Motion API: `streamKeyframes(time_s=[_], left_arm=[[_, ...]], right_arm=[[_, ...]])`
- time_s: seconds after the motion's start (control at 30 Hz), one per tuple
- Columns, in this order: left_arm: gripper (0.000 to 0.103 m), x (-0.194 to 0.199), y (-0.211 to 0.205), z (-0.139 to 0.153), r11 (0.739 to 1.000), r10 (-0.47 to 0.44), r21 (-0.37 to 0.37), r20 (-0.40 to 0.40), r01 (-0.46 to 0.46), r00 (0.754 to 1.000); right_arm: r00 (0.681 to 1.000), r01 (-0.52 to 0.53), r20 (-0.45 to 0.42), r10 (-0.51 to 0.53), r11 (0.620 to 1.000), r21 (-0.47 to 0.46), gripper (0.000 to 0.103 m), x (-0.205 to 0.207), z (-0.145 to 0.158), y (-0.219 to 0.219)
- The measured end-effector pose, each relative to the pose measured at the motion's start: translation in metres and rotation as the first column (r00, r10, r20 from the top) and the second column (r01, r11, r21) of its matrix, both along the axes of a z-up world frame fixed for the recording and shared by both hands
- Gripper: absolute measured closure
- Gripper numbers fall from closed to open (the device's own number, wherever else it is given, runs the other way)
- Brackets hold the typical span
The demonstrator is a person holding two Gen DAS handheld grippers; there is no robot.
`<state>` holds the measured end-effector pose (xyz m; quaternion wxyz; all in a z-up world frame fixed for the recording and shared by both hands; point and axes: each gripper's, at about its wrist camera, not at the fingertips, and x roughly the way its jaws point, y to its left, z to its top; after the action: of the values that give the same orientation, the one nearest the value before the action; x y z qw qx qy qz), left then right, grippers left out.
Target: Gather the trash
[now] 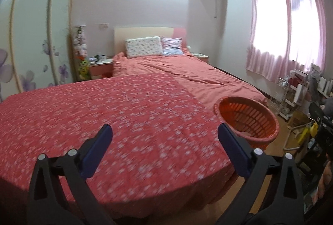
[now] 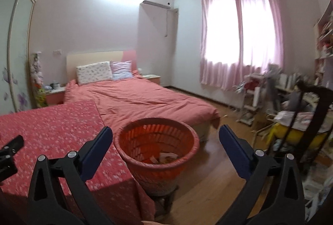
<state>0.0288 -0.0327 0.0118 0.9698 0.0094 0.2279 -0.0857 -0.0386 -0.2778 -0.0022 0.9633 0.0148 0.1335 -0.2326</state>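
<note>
Slatted orange plastic basket [image 2: 156, 148], floral cloth cover [image 1: 104, 116], glossy wood floor [image 2: 210, 179].

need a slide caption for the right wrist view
Open right tongs hover over an orange basket holding paper scraps, beside a red floral bedspread.

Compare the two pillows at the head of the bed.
The floral pillow is cream with small scattered flowers; the striped pillow has pink and pale stripes. The floral pillow looks wider and sits nearer the wardrobe; the striped pillow sits nearer the window, partly overlapped by it. Both lean against the headboard.
</note>
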Motion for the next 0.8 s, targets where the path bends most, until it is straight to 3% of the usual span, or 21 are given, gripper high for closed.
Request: streamKeyframes(time_s=[0.3, 0.8], left_arm=[[0.004, -0.04, 0.025, -0.01, 0.99, 0.136, 0.018, 0.027, -0.137, 0.99], [0.004, -0.041, 0.032, -0.024, 0.987, 0.161, 0.006, -0.03, -0.16, 0.987]], right_arm=[[0.998, -0.018, -0.053, 0.021, 0.997, 0.069, 0.002, -0.015, -0.012, 0.016], [0.992, -0.024, -0.123, 0.03, 0.998, 0.056, 0.002, -0.022, -0.028, 0.037]])
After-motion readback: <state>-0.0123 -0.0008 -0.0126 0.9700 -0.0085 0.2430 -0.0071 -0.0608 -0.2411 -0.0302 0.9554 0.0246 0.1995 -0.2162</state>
